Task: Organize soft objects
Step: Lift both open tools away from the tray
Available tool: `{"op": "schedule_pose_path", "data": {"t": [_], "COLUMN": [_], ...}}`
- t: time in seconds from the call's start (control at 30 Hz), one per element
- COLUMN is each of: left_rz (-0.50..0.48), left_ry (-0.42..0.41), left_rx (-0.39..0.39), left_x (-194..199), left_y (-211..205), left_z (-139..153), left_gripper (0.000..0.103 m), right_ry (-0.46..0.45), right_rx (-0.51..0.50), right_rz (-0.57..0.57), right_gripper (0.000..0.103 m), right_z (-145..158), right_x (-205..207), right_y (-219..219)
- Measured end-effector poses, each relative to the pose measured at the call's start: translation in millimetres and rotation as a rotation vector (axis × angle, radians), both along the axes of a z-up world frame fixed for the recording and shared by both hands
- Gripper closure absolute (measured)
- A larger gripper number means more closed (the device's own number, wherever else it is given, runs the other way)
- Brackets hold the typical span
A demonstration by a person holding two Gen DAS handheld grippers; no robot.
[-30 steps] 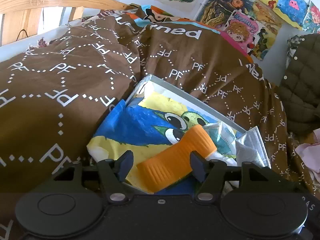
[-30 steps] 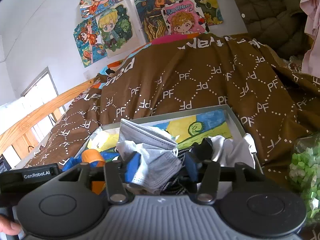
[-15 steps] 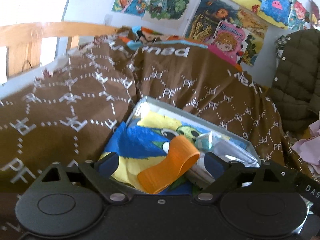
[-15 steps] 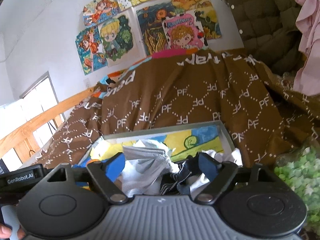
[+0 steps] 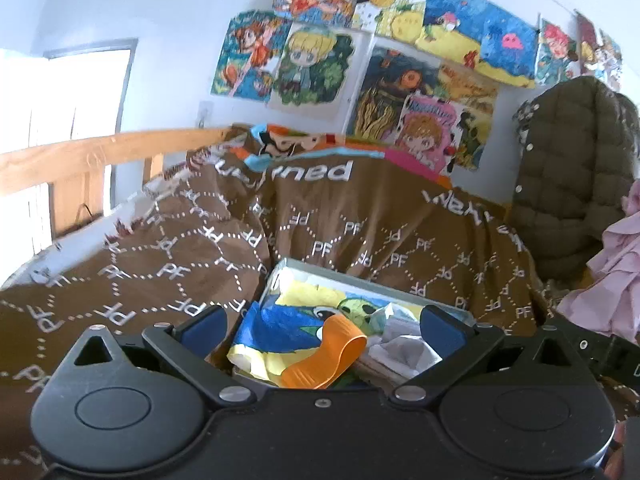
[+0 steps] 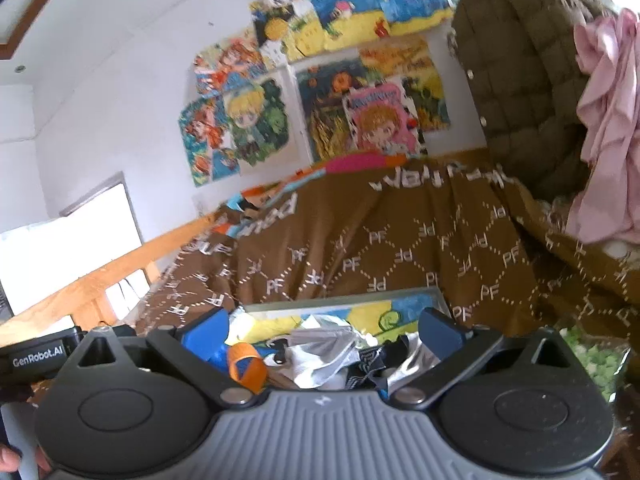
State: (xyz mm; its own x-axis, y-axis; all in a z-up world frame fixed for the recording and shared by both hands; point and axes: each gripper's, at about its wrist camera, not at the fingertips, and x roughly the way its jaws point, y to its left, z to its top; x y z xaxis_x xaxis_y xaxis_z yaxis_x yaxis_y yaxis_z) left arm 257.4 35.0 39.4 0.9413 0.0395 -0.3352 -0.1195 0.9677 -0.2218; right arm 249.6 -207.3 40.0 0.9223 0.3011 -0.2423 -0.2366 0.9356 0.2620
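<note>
Left hand-held gripper (image 5: 323, 326): jaws have just been opening and now stand spread wide, released, nothing pressed between the blue pads (image 5: 440, 326). Beyond it, an orange band (image 5: 326, 360) lies loose in the box (image 5: 340, 278), on a blue and yellow cloth (image 5: 276, 328).

Right hand-held gripper (image 6: 323, 330): jaws likewise just opened, spread wide, gripping nothing. Past its fingers a grey face mask (image 6: 324, 346) lies crumpled in the same box, with the orange band to its left and a dark patterned item just to its right; that picture is blurred.

The box rests on a bed under a brown blanket (image 5: 360, 216) printed with "PF". Drawings (image 5: 316, 64) cover the wall behind. A quilted olive jacket (image 5: 568, 168) hangs at right, pink cloth (image 6: 608, 128) beside it.
</note>
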Motion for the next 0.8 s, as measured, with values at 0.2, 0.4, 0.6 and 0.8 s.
{"op": "schedule_pose_path", "data": {"t": [0.2,0.4,0.6,0.8], "left_rz": [-0.002,0.003,0.005,-0.011], "left_ry": [-0.065,-0.112,-0.127,-0.128], "left_rx": [0.030,0.053,0.055,0.075], "left_x": [-47,-94,-136,-166], "left_y": [-5,-10,-12,-15], "left_z": [17,19,8,-3], "left_gripper": [0.001,0.001,0.001,0.001], "right_ry": [-0.060,-0.079,-0.082,-0.078], "right_rx": [-0.032,-0.040,-0.089,-0.119], "right_rz": [-0.005,0.008,0.023,0.028], "right_gripper": [0.000,0.000,0.000,0.000], "right_z": [14,15,9,8], "right_x": [-46,-84,-120,-150], "right_y": [1,4,13,19]}}
